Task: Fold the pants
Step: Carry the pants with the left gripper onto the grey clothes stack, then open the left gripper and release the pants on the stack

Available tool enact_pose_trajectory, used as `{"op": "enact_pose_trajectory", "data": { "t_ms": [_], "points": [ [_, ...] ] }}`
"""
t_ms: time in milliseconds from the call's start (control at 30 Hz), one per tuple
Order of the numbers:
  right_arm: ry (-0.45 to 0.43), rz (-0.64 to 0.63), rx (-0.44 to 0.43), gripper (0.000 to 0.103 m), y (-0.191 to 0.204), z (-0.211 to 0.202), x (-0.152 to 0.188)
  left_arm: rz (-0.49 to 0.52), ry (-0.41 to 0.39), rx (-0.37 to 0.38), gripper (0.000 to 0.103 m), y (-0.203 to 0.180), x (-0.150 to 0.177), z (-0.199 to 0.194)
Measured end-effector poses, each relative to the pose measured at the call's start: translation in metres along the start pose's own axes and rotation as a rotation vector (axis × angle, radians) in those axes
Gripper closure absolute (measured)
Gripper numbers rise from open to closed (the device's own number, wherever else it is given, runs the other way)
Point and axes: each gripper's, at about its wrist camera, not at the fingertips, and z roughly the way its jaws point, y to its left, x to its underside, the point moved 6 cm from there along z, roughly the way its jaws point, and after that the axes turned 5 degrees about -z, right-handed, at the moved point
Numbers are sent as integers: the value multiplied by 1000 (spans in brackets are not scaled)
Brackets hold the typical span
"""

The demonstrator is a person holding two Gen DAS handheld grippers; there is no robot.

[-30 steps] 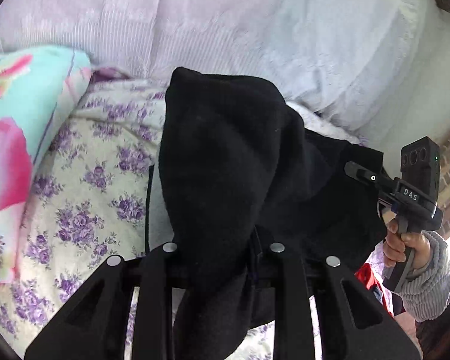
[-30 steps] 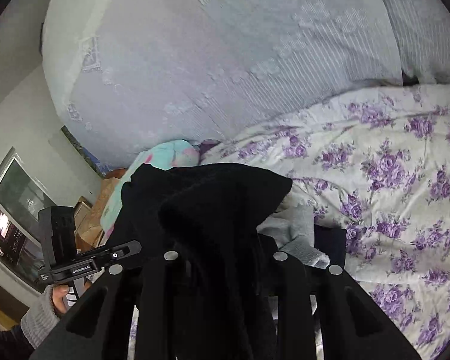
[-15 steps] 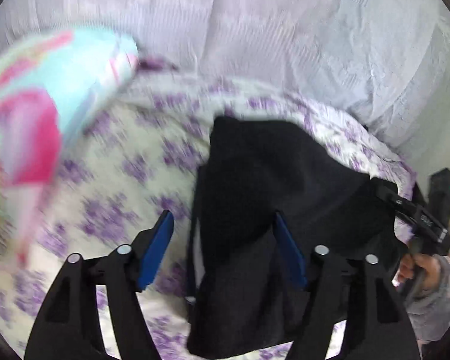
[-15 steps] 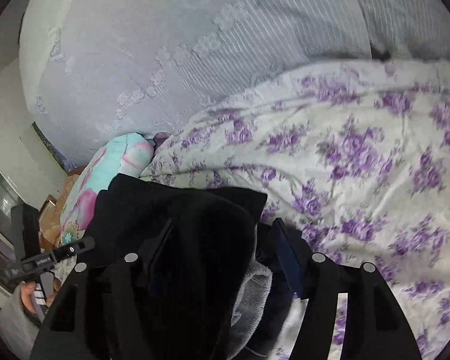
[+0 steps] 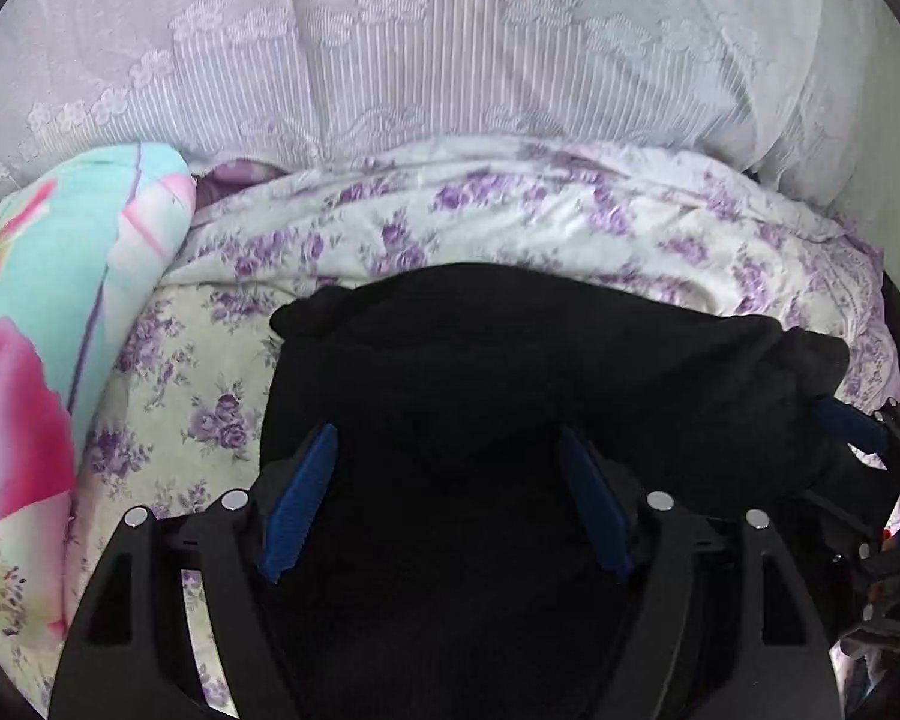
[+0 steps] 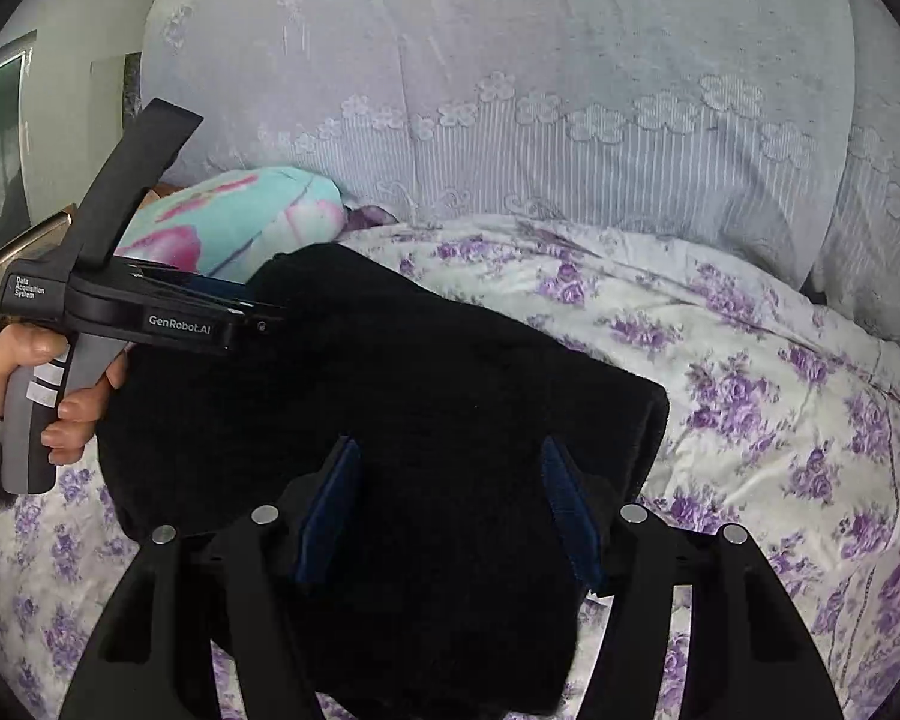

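The black pants lie folded in a thick bundle on the purple-flowered bedsheet. My left gripper stands over their near left part. Its jaws are opening, and the blue pads stand apart from the cloth between them. My right gripper is open over the right part of the pants, its pads clear of the fabric. A hand holds the left gripper's handle at the left of the right wrist view. One blue pad of the right gripper shows at the right edge of the left wrist view.
A teal and pink flowered pillow lies left of the pants and also shows in the right wrist view. White lace-patterned cloth rises behind the bed. Bare flowered sheet stretches to the right.
The pants hung from both shut grippers a second ago. Both grippers have come down and opened, and the pants now rest on the sheet.
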Motion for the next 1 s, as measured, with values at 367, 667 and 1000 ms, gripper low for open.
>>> {"op": "enact_pose_trajectory", "data": {
  "t_ms": [367,667,1000],
  "points": [
    [5,92,0,38,-3,19,17,-144,21,5,8,20,10,18],
    [-148,202,9,25,-19,-104,-16,45,-201,-240,5,-8,17,-128],
    [-173,281,26,15,30,-236,53,3,-230,-296,5,-53,80,-264]
  ]
}}
